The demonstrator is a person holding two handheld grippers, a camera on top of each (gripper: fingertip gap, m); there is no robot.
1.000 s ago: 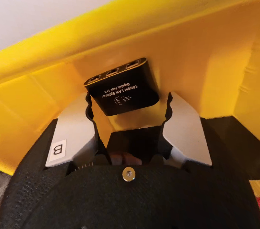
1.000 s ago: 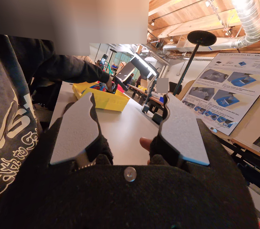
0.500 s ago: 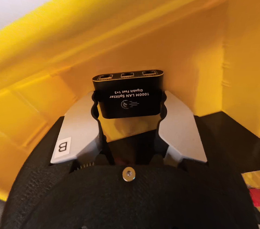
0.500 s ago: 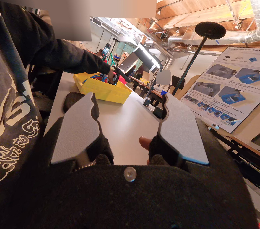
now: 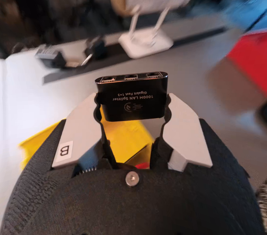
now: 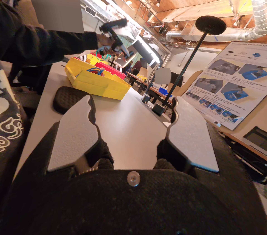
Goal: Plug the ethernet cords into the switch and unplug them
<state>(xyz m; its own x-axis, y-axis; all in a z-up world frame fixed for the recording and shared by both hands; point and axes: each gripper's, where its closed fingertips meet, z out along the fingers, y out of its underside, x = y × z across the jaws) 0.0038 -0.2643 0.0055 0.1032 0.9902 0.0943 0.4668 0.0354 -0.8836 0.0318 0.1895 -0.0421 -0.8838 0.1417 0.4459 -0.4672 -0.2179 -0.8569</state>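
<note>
Left gripper [image 5: 131, 99] clamped on the switch [image 5: 133, 98], a small black box with rounded edges, pinched by its two short sides between the scalloped inner faces of the grey fingers [image 5: 83, 124], roughly at mid-length and held up clear of the grey table [image 5: 187, 78], above the corner of the yellow bin [image 5: 125, 137]. Three ports in a row on the far face, all empty, pointing away from the camera. Likely light and rigid, with a smooth, slightly glossy shell that could slide or swivel between hard pads once a plug pushes against it; best gripped just as now, on the plain side walls, well back from the port face so that nothing blocks the sockets. Background heavily blurred, so little else certain there beyond a white stand on the table. Right gripper [image 6: 133, 109] wide open and empty, low over the bare table, well apart from the bin. Ethernet cords [image 6: 96, 71] coiled in the bin, blue and red, seemingly limp along their length and stiff only at the plugs; best taken just behind the plug, where the cord gives some control over the angle, with the release tab left free for unplugging. Plug clips probably the fragile part, easy to snap under a skewed pull.
</note>
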